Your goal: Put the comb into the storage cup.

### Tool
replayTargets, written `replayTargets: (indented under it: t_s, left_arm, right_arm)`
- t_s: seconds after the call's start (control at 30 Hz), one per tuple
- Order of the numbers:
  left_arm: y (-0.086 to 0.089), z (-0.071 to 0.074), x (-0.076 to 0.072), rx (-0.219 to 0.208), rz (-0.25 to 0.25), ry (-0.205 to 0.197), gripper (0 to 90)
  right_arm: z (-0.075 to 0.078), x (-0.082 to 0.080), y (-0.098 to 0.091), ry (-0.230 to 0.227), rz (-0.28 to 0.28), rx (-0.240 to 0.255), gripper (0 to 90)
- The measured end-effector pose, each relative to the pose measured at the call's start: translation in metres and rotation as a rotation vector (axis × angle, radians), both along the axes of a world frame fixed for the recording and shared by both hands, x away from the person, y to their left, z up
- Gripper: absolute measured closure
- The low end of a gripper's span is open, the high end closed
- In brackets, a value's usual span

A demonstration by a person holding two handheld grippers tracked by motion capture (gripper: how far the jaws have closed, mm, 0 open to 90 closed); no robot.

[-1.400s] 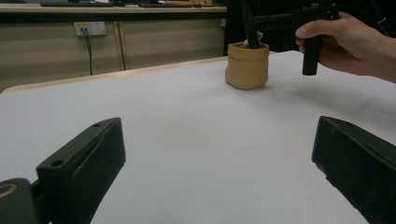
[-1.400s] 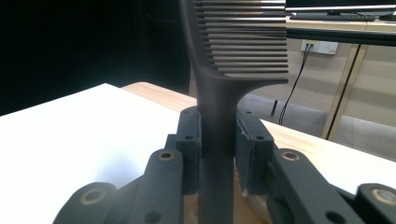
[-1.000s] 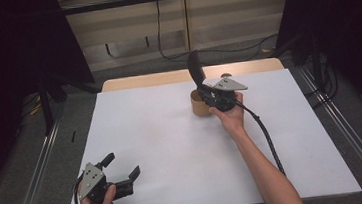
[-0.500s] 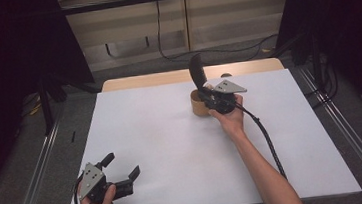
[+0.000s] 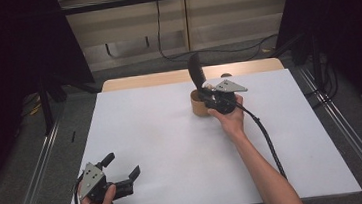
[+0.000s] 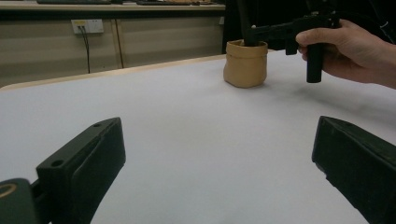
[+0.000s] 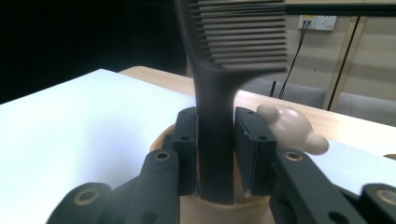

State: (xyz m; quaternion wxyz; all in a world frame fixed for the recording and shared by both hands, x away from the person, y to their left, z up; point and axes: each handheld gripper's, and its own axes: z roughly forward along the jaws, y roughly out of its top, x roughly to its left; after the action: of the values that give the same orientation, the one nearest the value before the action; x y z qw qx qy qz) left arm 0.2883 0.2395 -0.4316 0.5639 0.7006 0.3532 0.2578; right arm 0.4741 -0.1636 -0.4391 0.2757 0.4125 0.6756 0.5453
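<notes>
Black comb (image 7: 214,116) was pinched upright between my right gripper's (image 7: 215,140) jaws, its handle down in the tan pot (image 5: 199,106) right below them. My left gripper (image 5: 121,174) sat spread wide, holding nothing, well away.

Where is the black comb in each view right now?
High view: black plastic comb rises from the tan pouch, centre back of the white table.
Left gripper view: handle at top, right of centre.
Right gripper view: centre, between the closed jaws.
Shared landmark: the pouch.
</notes>
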Motion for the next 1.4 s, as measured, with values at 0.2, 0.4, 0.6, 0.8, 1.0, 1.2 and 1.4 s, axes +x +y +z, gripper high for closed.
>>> replayTargets:
  t_s: [0.2, 0.4, 0.6, 0.8, 1.0, 1.2, 1.4]
  left_arm:
    - [0.000, 0.000, 0.000, 0.001, -0.001, 0.000, 2.8]
    - [0.000, 0.000, 0.000, -0.002, 0.001, 0.001, 2.8]
    - [-0.001, 0.000, 0.000, -0.002, 0.001, 0.003, 2.8]
    - [0.000, 0.000, 0.000, 0.001, 0.001, 0.005, 2.8]
    - [0.000, 0.000, 0.000, 0.000, 0.004, 0.002, 2.8]
    - [0.001, 0.000, 0.001, -0.001, 0.004, 0.002, 2.8]
    - [0.000, -0.001, 0.000, -0.003, 0.006, 0.005, 2.8]
  right_arm:
    - [0.001, 0.000, -0.001, 0.003, 0.002, -0.002, 71.5]
    - [0.003, -0.002, -0.001, 0.000, 0.006, -0.004, 68.0]
    - [0.007, -0.005, -0.002, -0.007, 0.016, 0.010, 61.4]
    - [0.013, -0.010, -0.001, -0.008, 0.022, 0.014, 52.5]
    - [0.018, -0.013, -0.001, -0.004, 0.022, 0.022, 35.3]
    - [0.019, -0.016, -0.002, 0.006, 0.027, 0.031, 22.4]
    - [0.022, -0.021, -0.005, 0.004, 0.008, 0.027, 10.6]
